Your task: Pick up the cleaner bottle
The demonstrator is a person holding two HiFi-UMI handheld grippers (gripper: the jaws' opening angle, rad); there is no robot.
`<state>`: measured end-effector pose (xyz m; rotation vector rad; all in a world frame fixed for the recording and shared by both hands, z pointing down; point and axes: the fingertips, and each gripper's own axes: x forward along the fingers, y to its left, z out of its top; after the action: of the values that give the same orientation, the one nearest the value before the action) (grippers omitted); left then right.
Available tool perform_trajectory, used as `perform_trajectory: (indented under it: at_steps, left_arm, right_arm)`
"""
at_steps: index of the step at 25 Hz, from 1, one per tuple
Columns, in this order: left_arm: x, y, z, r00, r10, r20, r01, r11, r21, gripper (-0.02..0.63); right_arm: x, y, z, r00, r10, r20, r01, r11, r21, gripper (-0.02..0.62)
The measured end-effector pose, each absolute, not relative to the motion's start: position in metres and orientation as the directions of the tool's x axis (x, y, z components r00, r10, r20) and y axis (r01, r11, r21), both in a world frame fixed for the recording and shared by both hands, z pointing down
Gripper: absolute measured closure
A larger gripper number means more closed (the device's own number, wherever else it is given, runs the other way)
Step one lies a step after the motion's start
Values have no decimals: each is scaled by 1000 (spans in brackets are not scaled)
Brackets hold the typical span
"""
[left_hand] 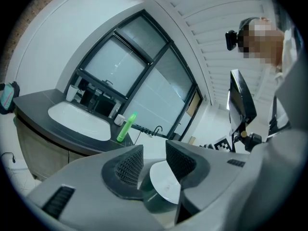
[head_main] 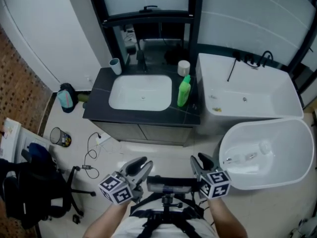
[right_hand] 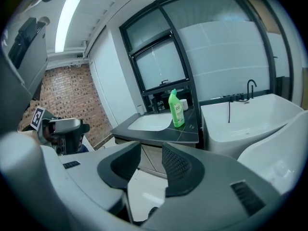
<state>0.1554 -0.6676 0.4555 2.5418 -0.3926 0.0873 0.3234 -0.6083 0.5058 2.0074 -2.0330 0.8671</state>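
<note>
head view: the green cleaner bottle (head_main: pixel 184 90) stands upright near the right edge of the dark worktop (head_main: pixel 99 92), just beside the white sink (head_main: pixel 141 94). the left gripper (head_main: pixel 141 166) and right gripper (head_main: pixel 199 163) hang over the floor, well apart from it.
left gripper view: jaws apart, nothing between them.
right gripper view: jaws apart and empty, with the bottle ahead on the worktop.

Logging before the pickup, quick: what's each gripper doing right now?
Left gripper: open, nothing between its jaws.
Right gripper: open, nothing between its jaws.
</note>
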Motion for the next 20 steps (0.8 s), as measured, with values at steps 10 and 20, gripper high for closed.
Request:
perform_trajectory:
  at_steps: [10, 20]
  left_arm:
    - [158, -709, 458, 976, -166, 138, -214, -823, 527, 470]
    - [180, -723, 450, 968, -221, 123, -252, -815, 522, 471]
  right_arm:
    - [315, -643, 492, -16, -877, 480, -954, -130, -269, 454]
    - [343, -655, 480, -36, -882, 469, -962, -97, -255, 453]
